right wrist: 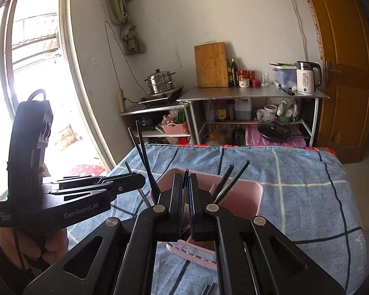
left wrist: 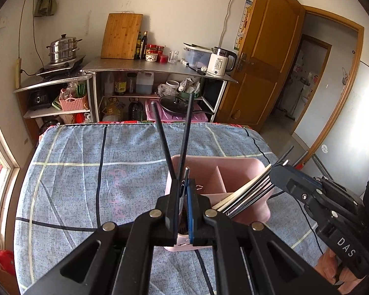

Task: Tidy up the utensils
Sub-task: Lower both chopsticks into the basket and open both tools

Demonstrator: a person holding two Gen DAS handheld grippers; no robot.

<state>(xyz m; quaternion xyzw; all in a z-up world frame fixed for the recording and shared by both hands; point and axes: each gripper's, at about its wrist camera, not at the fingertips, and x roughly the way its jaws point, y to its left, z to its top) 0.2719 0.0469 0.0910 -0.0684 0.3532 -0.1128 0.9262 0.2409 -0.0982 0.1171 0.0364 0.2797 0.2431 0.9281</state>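
Left gripper (left wrist: 183, 191) fingers clench black chopsticks (left wrist: 184, 127), long axis steeply upright, tips splayed away over the pink utensil holder (left wrist: 243, 164); right gripper (right wrist: 186, 184) fingers clench chopsticks (right wrist: 233, 179) likewise.

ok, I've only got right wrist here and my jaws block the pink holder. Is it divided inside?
Observer: Yes. From the left wrist, the pink holder has a divider splitting it into compartments.
Operator: Anything in them?
Observer: The compartments that show look empty. The near part sits hidden behind the left jaws.
Operator: What am I carrying? I only see dark tips.
Observer: The right gripper has its jaws shut on a utensil bundle whose other ends are pale and silver, slanting across the holder's side nearest that gripper.
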